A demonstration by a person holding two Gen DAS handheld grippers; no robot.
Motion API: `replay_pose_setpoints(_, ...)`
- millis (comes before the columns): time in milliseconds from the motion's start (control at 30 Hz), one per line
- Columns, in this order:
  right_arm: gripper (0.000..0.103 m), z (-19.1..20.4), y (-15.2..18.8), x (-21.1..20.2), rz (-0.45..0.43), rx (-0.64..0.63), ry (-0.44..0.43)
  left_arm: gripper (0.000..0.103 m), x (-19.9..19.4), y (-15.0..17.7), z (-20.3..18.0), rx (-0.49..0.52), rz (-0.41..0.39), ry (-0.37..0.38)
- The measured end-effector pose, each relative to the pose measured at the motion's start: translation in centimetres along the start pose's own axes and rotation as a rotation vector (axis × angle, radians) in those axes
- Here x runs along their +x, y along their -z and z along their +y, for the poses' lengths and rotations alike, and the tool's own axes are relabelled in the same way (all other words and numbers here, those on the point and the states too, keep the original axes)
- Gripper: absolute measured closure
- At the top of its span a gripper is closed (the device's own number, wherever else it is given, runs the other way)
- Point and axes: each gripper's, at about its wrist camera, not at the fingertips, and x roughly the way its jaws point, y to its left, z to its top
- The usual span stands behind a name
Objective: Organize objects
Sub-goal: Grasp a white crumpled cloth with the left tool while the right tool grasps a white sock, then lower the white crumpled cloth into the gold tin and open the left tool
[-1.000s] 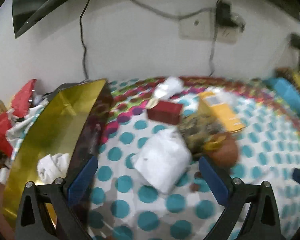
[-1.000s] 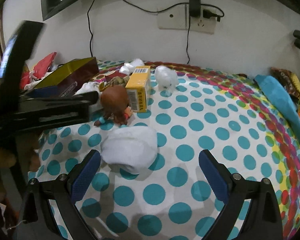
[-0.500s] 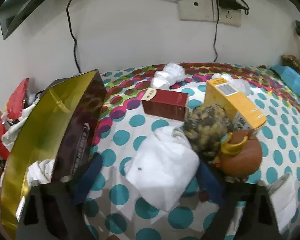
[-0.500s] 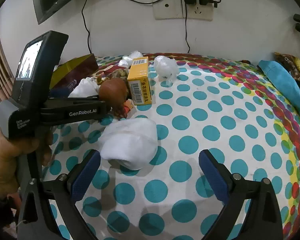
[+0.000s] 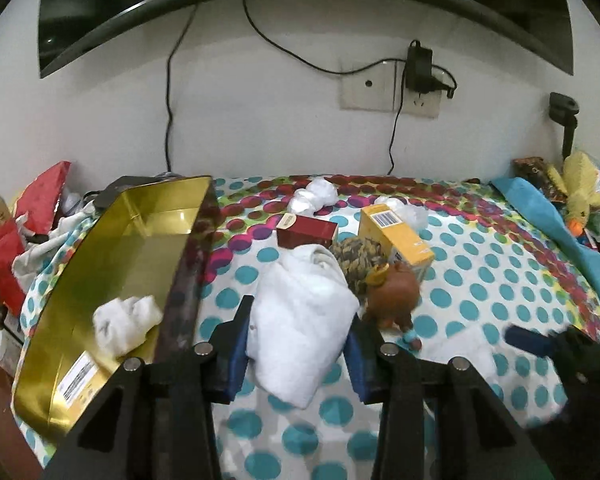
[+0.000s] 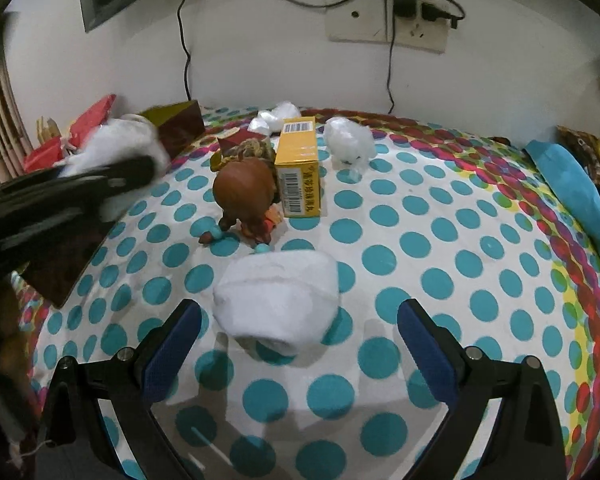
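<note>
My left gripper (image 5: 298,350) is shut on a folded white cloth (image 5: 300,320) and holds it above the dotted tablecloth; the right wrist view shows it lifted at the left (image 6: 116,148). A gold open box (image 5: 120,272) with a crumpled white cloth (image 5: 124,322) inside lies to its left. My right gripper (image 6: 298,344) is open, with a second folded white cloth (image 6: 278,300) lying on the table between its fingers. A brown figurine (image 6: 244,194), a yellow carton (image 6: 300,172) and a dark red box (image 5: 306,232) stand behind.
A knitted ball (image 5: 358,260) lies by the carton. Crumpled plastic wraps (image 6: 348,142) sit near the wall. A blue cloth (image 5: 552,224) and a yellow plush duck (image 5: 580,196) are at the right edge. Red bags (image 5: 24,224) pile at the left.
My left gripper closed on the white cloth and lifted it off the table. My right gripper edged closer to the other cloth and stayed open.
</note>
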Motion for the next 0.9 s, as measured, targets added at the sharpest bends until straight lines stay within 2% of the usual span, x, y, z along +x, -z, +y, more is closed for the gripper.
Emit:
replay_pose_setpoints(67, 0.027, 0.7, -0.6, 0.6, 0.006, -0.017, -0.003, 0.062, -1.1, 0.6, 0.3, 0.009, -0.018, -0.009)
replay_pose_setpoints(100, 0.042, 1.0, -0.8, 1.0, 0.017, -0.026, 0.002, 0.062, -1.5, 0.9, 0.5, 0.012, -0.024, -0.012)
replay_pose_setpoints(300, 0.044, 1.9, -1.0, 1.3, -0.004, -0.038, 0.031, 0.062, -3.4, 1.9, 2.5, -0.037, -0.047, -0.031)
replay_pose_setpoints(400, 0.044, 1.6, -1.0, 0.7, -0.040, -0.011, 0.034, 0.062, -4.2, 1.9, 4.3, -0.072, -0.057, -0.076)
replay_pose_setpoints(633, 0.044, 1.5, -1.2, 0.9, -0.033, -0.002, 0.026, 0.062, -4.3, 1.4, 10.5, -0.181, -0.028, -0.214)
replay_pose_setpoints(900, 0.044, 2.0, -1.1, 0.9, -0.031, -0.029, 0.028, 0.062, -3.0, 1.8, 13.2, -0.201, 0.021, -0.283)
